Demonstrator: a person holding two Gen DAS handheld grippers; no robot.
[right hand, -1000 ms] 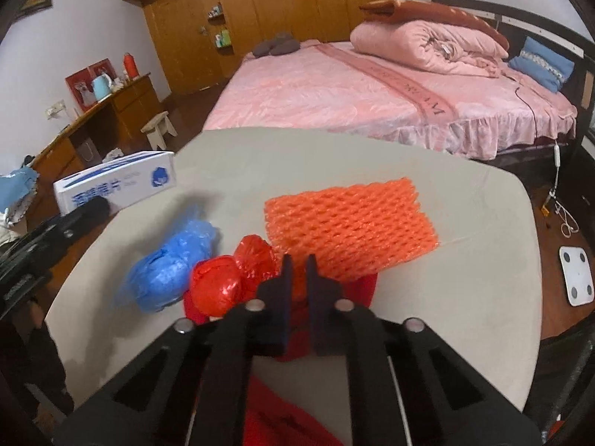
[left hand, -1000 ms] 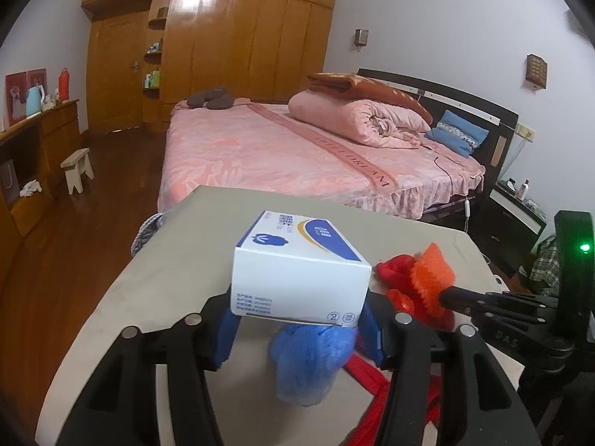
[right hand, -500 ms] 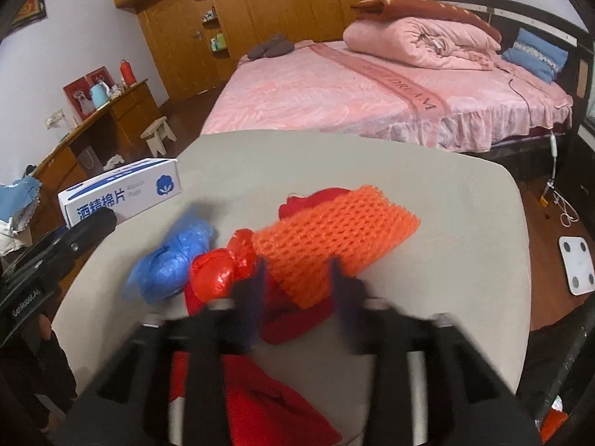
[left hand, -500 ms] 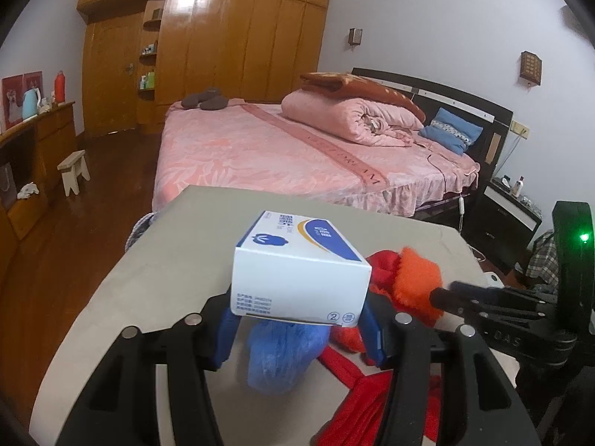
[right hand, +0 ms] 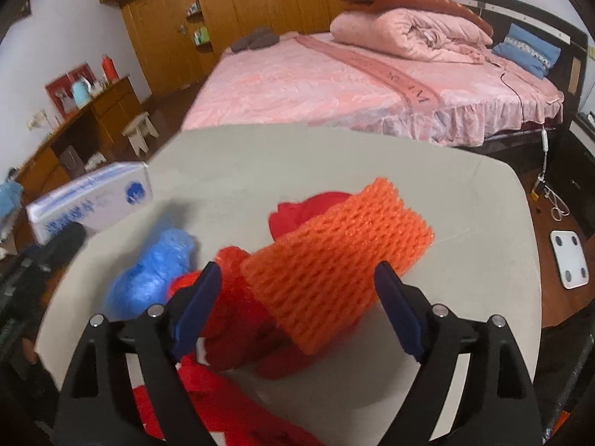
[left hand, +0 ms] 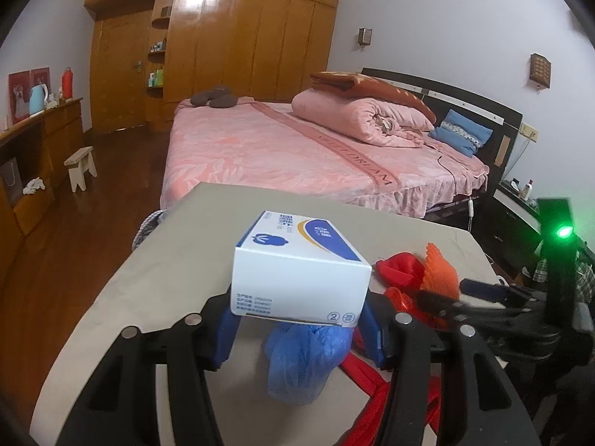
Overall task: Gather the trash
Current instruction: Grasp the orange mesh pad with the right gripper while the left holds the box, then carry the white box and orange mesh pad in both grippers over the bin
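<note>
Left gripper clamps white box; right gripper (right view only) has just spread around orange foam net.

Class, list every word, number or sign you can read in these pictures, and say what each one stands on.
"DREAM": pink band across the bed, earlier letters unclear.
"2" in a circle: front of the white box.
Box's small print and blue side characters: too blurred to read.
</note>
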